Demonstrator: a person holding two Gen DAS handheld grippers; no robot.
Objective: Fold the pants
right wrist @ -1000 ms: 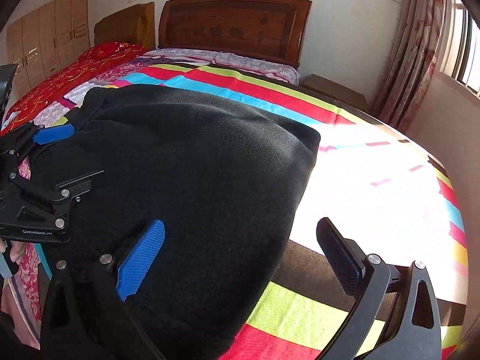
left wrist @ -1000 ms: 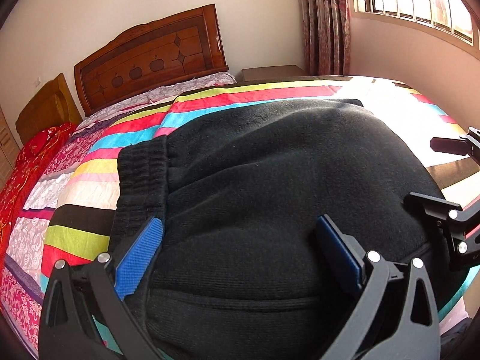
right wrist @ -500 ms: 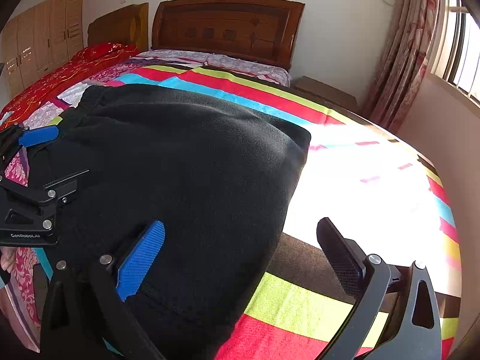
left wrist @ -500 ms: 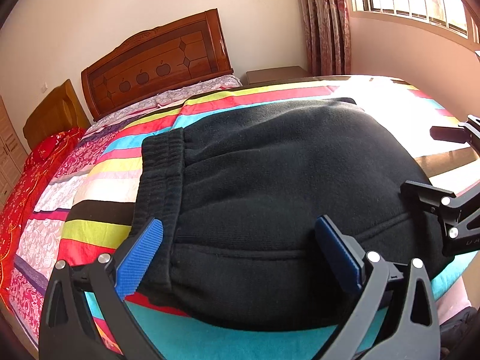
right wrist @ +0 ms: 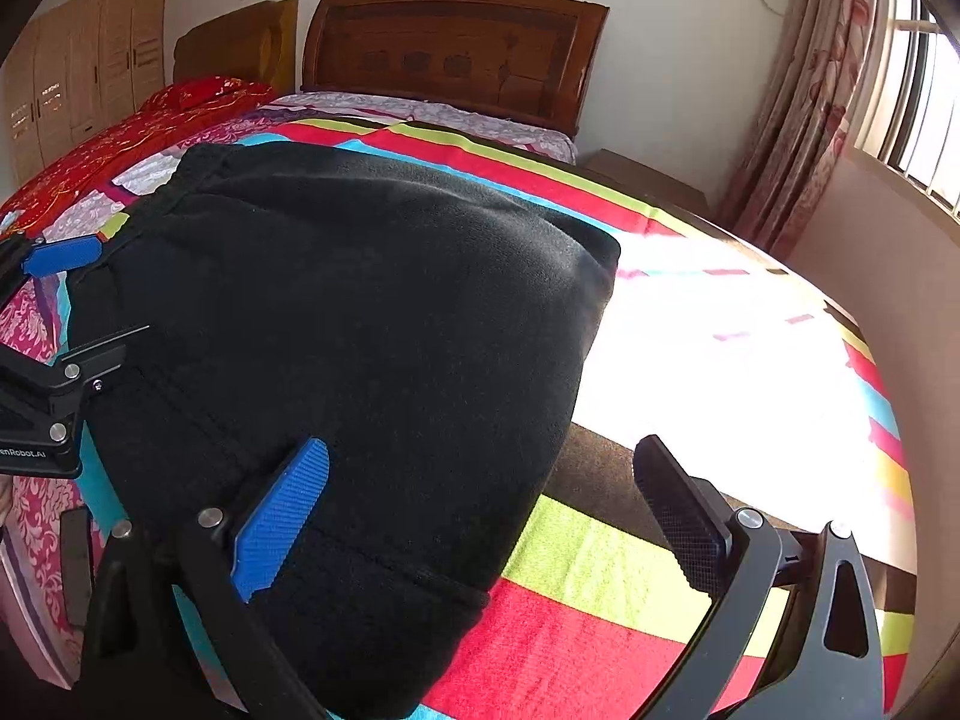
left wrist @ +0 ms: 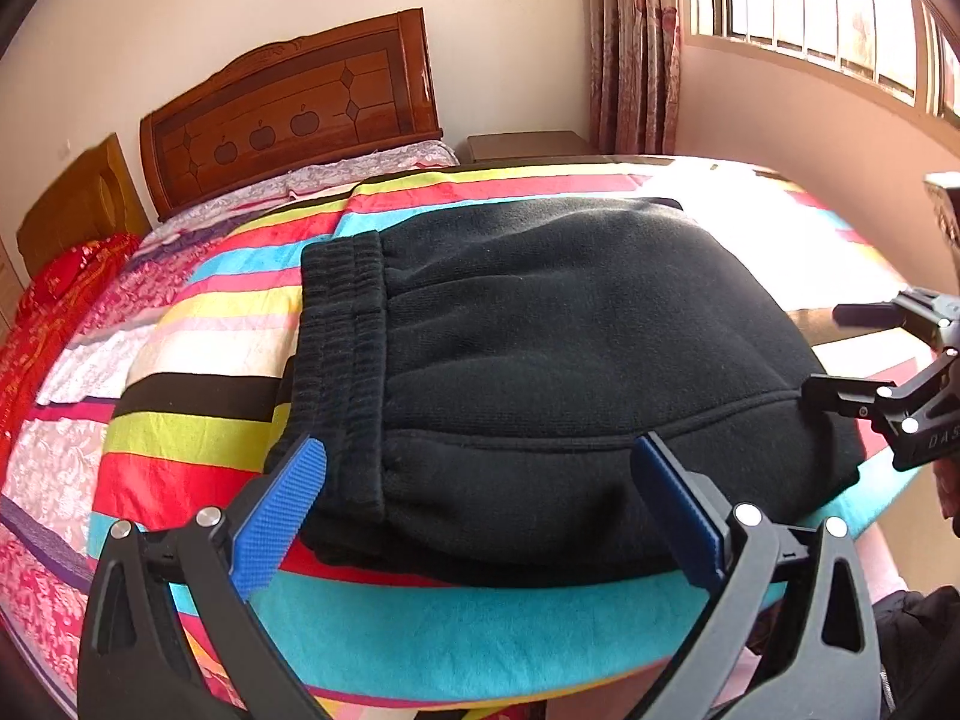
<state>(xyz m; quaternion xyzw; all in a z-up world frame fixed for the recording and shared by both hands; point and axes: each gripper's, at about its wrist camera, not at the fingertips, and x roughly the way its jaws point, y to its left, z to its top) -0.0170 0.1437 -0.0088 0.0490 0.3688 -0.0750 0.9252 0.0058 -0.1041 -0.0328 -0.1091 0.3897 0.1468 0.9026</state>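
Observation:
The black fleece pants lie folded in a thick bundle on the striped bedspread, waistband at the left. They also show in the right wrist view. My left gripper is open and empty, just short of the bundle's near edge at the waistband end. My right gripper is open and empty over the bundle's near right corner. The right gripper also shows at the right edge of the left wrist view, the left gripper at the left edge of the right wrist view.
A wooden headboard and wall stand at the far end. A red quilt lies on the bed's left side. A nightstand, curtain and window are at the right. Sunlight washes out the bedspread at the right.
Both grippers have drawn back toward me and risen from the pants. The bundle now lies whole on the bedspread, with more teal stripe showing in front of it.

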